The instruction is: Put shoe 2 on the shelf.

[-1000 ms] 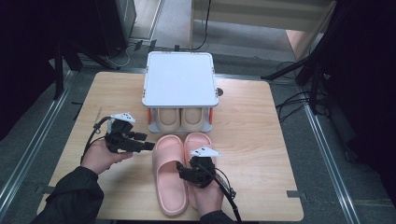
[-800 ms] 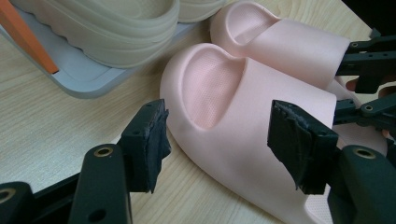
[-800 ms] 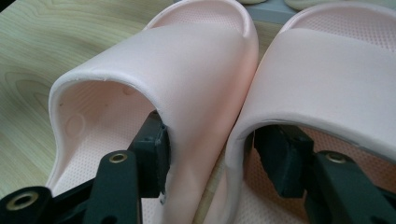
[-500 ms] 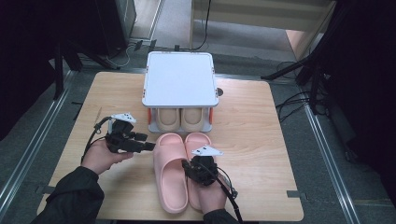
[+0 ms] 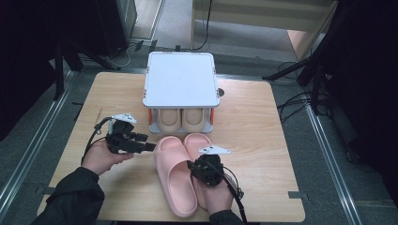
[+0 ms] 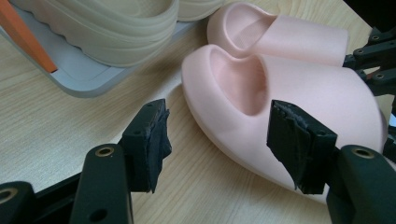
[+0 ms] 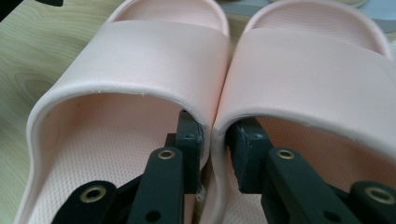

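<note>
The right gripper [image 7: 212, 140] has just been closing and is now pinching the touching inner walls of both pink slippers [image 5: 180, 173] – one jaw inside each – near the table's [image 5: 263, 140] front edge. The left gripper [image 6: 217, 140] is hanging released just beside the left slipper's toe.

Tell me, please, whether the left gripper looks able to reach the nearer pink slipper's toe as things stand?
Probably yes. The left gripper has its jaws open and points at the toe of the nearer pink slipper, with bare table between them. The shoe rack sits off to the side.
</note>
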